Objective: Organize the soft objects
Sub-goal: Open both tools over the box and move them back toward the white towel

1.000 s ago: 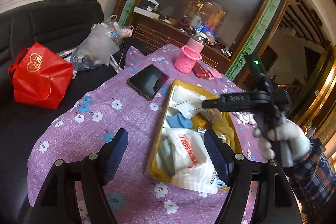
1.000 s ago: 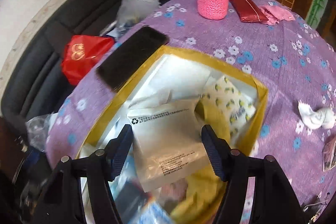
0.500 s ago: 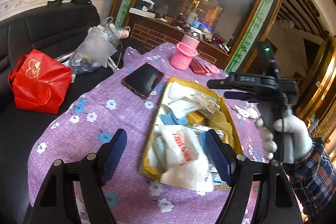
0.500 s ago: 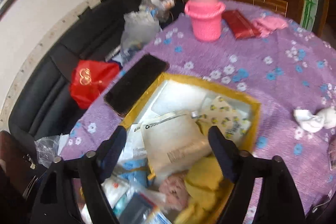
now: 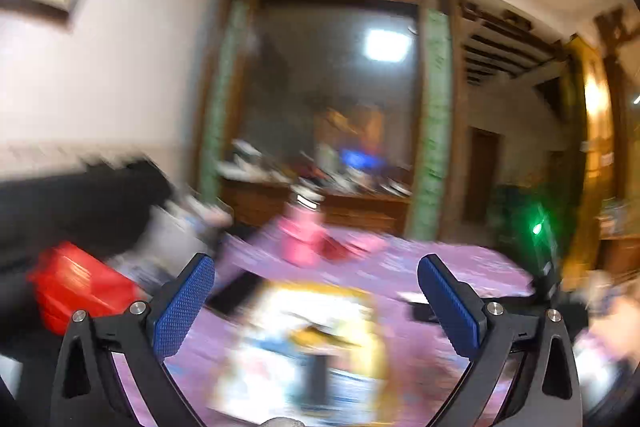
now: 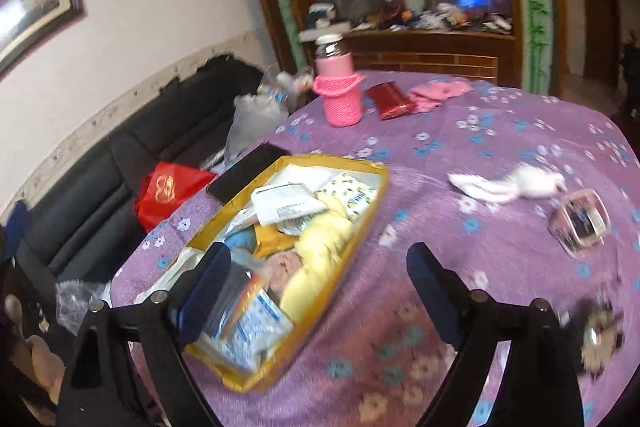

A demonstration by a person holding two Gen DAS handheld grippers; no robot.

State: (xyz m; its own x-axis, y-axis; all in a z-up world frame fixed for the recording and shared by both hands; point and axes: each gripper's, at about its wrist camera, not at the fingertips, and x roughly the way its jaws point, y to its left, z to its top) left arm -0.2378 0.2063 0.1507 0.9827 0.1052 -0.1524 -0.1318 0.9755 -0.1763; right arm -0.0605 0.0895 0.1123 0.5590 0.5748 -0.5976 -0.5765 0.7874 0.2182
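Note:
A yellow box point(image 6: 362, 223) on the purple flowered tablecloth point(image 6: 500, 131) holds soft packets, yellow cloth point(image 6: 320, 247) and plastic pouches point(image 6: 256, 319). It shows blurred in the left wrist view point(image 5: 360, 311). My right gripper point(image 6: 316, 275) is open and empty, raised above the box's near right edge. My left gripper point(image 5: 316, 283) is open and empty, raised well above the table. A white crumpled cloth point(image 6: 508, 185) lies on the table to the right. The right gripper body point(image 5: 544, 267) shows at the right in the left wrist view.
A pink cup with a bottle point(image 6: 340, 95), a red pouch point(image 6: 390, 101) and pink cloth point(image 6: 438, 91) stand at the table's far side. A black phone point(image 6: 246, 175) lies left of the box. A red bag point(image 6: 168, 187) sits on the black sofa point(image 6: 120, 155). A clear container point(image 6: 580, 223) lies right.
Both grippers have lifted up and pulled back from the box. The left view now tilts toward the room and is motion-blurred. Both stay open and empty.

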